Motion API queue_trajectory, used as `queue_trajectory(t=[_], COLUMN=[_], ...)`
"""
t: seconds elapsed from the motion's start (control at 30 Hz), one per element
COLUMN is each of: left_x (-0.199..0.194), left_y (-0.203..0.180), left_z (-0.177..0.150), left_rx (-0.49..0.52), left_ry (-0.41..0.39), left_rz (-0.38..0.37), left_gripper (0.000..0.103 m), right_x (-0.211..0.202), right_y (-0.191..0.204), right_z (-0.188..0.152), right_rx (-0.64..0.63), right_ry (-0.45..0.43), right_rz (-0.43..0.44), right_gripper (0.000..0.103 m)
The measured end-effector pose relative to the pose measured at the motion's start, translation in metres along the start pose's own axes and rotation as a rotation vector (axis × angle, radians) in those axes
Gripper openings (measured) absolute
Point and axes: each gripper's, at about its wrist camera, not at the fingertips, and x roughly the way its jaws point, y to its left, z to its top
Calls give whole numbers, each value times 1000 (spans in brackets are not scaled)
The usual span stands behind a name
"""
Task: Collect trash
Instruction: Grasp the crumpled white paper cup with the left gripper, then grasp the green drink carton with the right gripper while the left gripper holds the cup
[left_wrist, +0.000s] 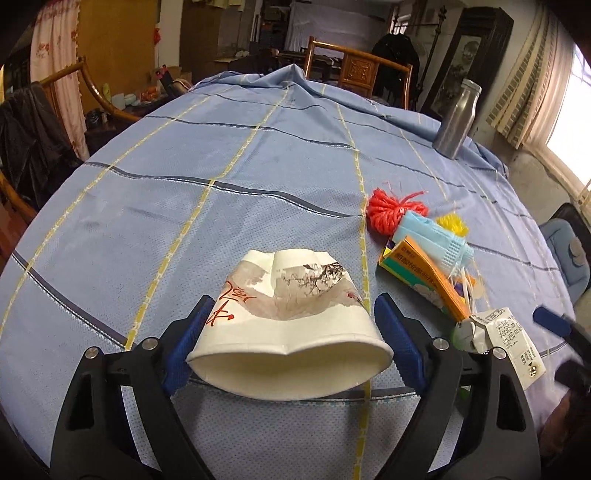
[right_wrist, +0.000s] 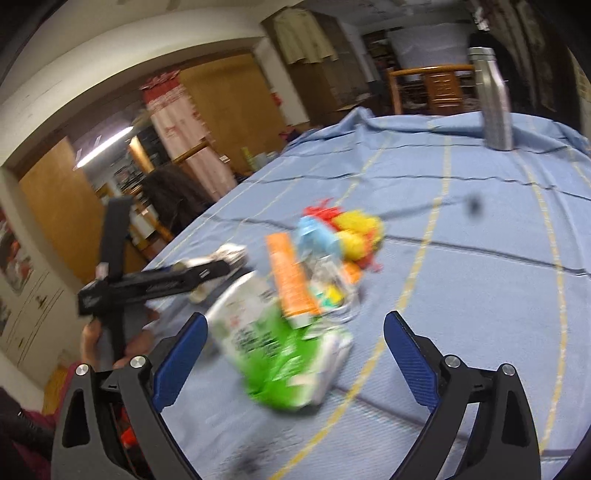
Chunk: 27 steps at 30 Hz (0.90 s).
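Note:
A crushed white paper cup (left_wrist: 288, 321) with red writing lies on its side on the blue tablecloth (left_wrist: 221, 177). My left gripper (left_wrist: 291, 332) is open with its blue pads either side of the cup. To the right lies a trash pile: red string (left_wrist: 388, 210), a blue mask (left_wrist: 432, 236), an orange box (left_wrist: 424, 277) and a white-green carton (left_wrist: 498, 339). In the blurred right wrist view my right gripper (right_wrist: 295, 354) is open over the green-white carton (right_wrist: 273, 343), with the orange box (right_wrist: 291, 280) and yellow string (right_wrist: 358, 232) beyond.
A grey metal bottle (left_wrist: 458, 118) stands at the far right of the table; it also shows in the right wrist view (right_wrist: 495, 99). Wooden chairs (left_wrist: 354, 70) stand around the table. The left gripper's body (right_wrist: 155, 284) shows at left.

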Motion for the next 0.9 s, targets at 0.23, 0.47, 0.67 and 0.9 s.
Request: queue_trajectory(t=[0.23, 0.47, 0.67, 0.9], left_x=[-2, 2, 12, -12], left_y=[8, 13, 19, 10], left_z=[1, 1, 1, -4], left_rx=[-42, -68, -100, -52], left_ry=[-7, 21, 83, -29], left_rz=[-60, -83, -114, -72], left_gripper=[84, 85, 85, 84], right_x=[20, 45, 13, -35], right_y=[41, 53, 43, 35], right_z=[-4, -10, 0, 16], right_rx=[-107, -135, -64, -29], right_ry=[59, 140, 25, -104], right_rz=[-30, -105, -20, 25], right_gripper=[92, 65, 12, 12])
